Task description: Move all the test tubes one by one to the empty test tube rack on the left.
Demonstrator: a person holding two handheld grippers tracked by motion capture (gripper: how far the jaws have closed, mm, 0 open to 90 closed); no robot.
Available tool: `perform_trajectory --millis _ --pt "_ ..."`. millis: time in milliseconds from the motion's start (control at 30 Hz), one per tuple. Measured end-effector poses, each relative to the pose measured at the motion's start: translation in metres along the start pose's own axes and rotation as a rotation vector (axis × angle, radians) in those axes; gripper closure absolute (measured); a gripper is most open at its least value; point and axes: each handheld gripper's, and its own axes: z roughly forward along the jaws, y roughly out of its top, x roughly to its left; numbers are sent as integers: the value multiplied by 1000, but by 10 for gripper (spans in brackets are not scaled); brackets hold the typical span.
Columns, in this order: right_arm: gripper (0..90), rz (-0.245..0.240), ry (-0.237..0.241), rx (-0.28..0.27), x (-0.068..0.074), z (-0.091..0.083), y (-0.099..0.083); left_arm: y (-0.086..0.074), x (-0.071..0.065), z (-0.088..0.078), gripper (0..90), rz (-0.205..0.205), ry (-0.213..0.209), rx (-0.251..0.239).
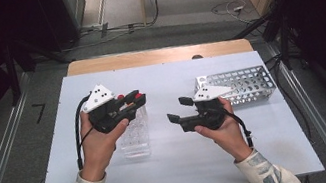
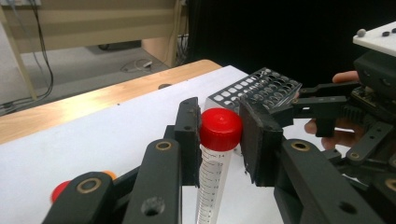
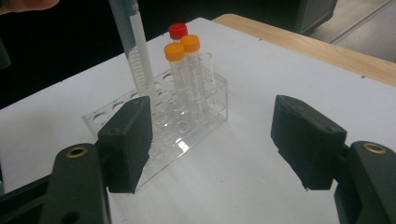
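My left gripper (image 2: 219,122) is shut on the red cap of a clear graduated tube (image 2: 212,179), which hangs down between its pads. In the high view this gripper (image 1: 137,97) holds the tube just above the far end of a clear plastic rack (image 1: 134,136). The right gripper view has the held tube (image 3: 135,56) over the rack (image 3: 154,130), where two orange-capped tubes (image 3: 175,52) and one red-capped tube (image 3: 178,31) stand. My right gripper (image 3: 212,135) is open with nothing between its pads. It hovers to the right of the rack (image 1: 178,109), pointing left towards it.
A perforated metal rack (image 1: 243,85) lies at the back right of the white table top (image 1: 175,170), behind my right hand. A wooden strip (image 1: 155,56) runs along the table's far edge. Cables lie on the floor beyond.
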Motion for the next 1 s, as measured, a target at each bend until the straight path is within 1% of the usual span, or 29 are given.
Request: perform_trajectory --millis 133,233,433,500,800,1000 --pt "284 5 0 0 -1 -1 0 0 6 -4 710 -7 22 3" --pt "284 5 0 2 -1 -1 0 0 11 -7 710 -5 43 10" --pt "286 10 -3 0 -1 -2 -1 -1 25 -11 710 -17 105 -2" --pt "287 8 -3 0 -2 -1 -1 -3 29 -11 710 -22 130 -1" --pt "288 9 -4 4 -2 -1 -2 -11 43 -6 710 -29 202 -20" --pt "288 11 -7 3 -3 -2 -2 -17 48 -1 710 -29 222 -22"
